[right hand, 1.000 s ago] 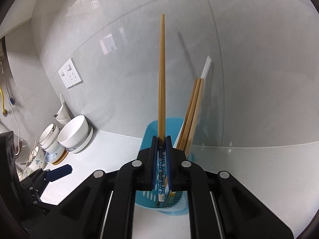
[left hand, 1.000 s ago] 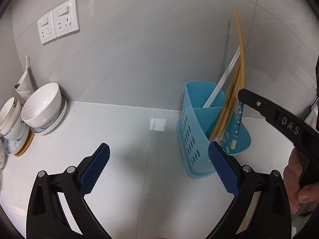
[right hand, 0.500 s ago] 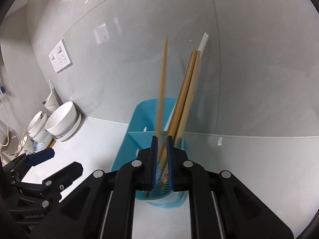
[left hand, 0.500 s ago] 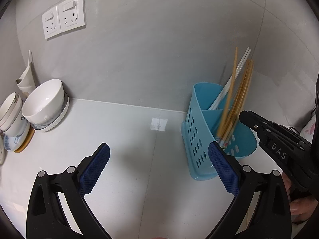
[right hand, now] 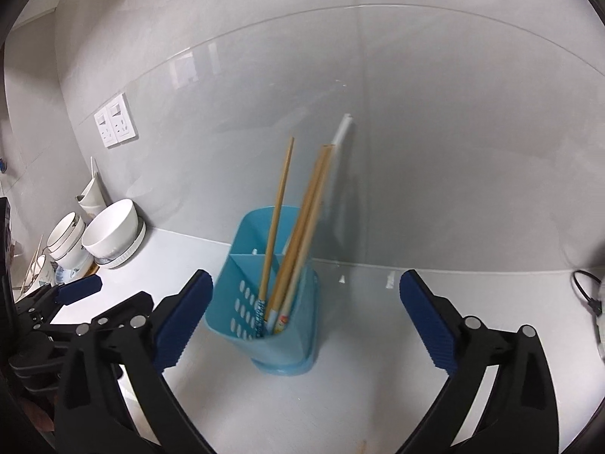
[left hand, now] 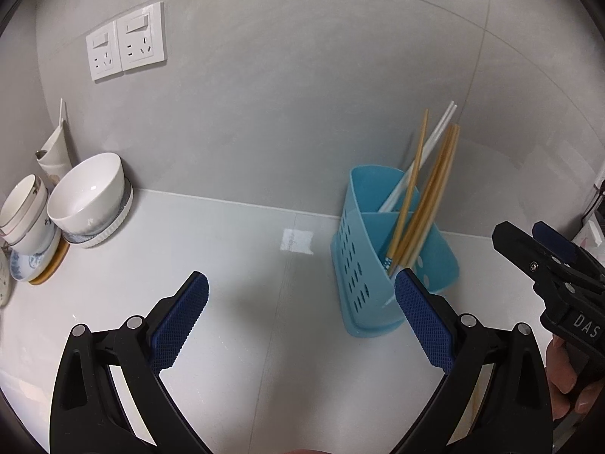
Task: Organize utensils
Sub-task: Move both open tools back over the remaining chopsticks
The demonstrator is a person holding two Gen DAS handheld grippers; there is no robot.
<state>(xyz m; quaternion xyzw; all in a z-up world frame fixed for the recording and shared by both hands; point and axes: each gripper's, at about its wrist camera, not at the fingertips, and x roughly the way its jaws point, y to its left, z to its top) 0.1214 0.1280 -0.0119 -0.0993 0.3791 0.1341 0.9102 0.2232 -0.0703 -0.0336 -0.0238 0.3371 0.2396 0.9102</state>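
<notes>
A light blue perforated utensil holder [left hand: 363,265] [right hand: 245,295] stands on the white counter near the wall. Several wooden chopsticks [left hand: 431,196] [right hand: 302,227] and a white chopstick [left hand: 435,132] [right hand: 340,132] stand in it, leaning toward the wall. My left gripper [left hand: 300,306] is open and empty, just left of and in front of the holder. My right gripper [right hand: 304,302] is open and empty, drawn back in front of the holder; it also shows in the left wrist view [left hand: 537,242].
White bowls [left hand: 89,196] [right hand: 111,229] and stacked cups and plates [left hand: 22,223] stand at the far left by the wall. A double wall socket [left hand: 126,47] [right hand: 115,125] is above them. A cable [right hand: 586,295] lies at the right edge.
My right gripper was shut on a wooden chopstick held upright over the holder; it lowered it in, opened wide and drew back. The chopstick now stands in the holder. The left gripper stayed open.
</notes>
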